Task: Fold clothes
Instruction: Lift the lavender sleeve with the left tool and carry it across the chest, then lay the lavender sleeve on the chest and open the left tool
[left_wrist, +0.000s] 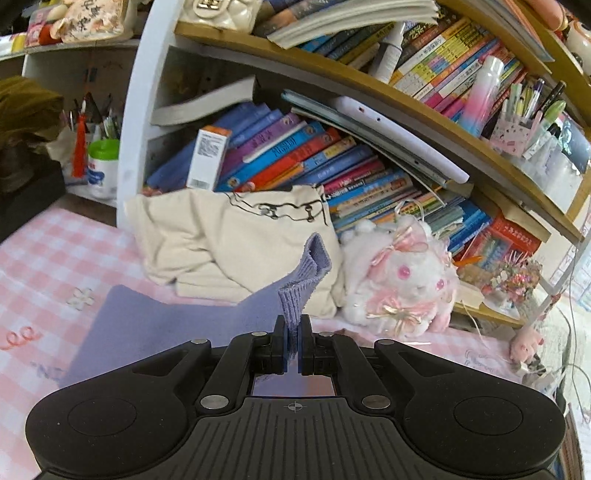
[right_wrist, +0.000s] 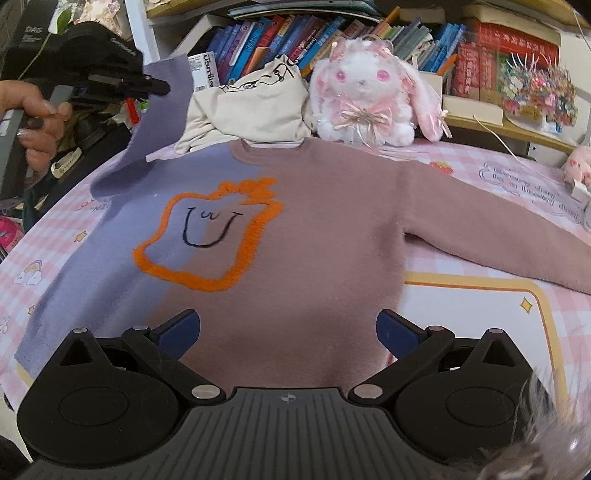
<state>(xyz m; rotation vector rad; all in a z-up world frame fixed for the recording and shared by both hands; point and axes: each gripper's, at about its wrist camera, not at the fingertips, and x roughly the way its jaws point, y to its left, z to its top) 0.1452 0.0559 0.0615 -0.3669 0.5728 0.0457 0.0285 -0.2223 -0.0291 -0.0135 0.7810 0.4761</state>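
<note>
A sweater (right_wrist: 295, 236), half lilac and half dusty pink with an orange outlined smiley, lies flat on the pink checked cloth. Its pink sleeve (right_wrist: 498, 236) stretches out to the right. My left gripper (left_wrist: 293, 343) is shut on the ribbed cuff of the lilac sleeve (left_wrist: 301, 288) and holds it up off the table. In the right wrist view this gripper (right_wrist: 159, 86) is at the upper left with the lilac sleeve (right_wrist: 162, 122) hanging from it. My right gripper (right_wrist: 290, 328) is open and empty above the sweater's lower hem.
A cream tote bag (right_wrist: 247, 110) and a white-pink plush rabbit (right_wrist: 365, 99) sit just behind the sweater's collar. Bookshelves (left_wrist: 332, 155) packed with books stand behind them. A small pink plush toy (right_wrist: 578, 166) lies at the far right.
</note>
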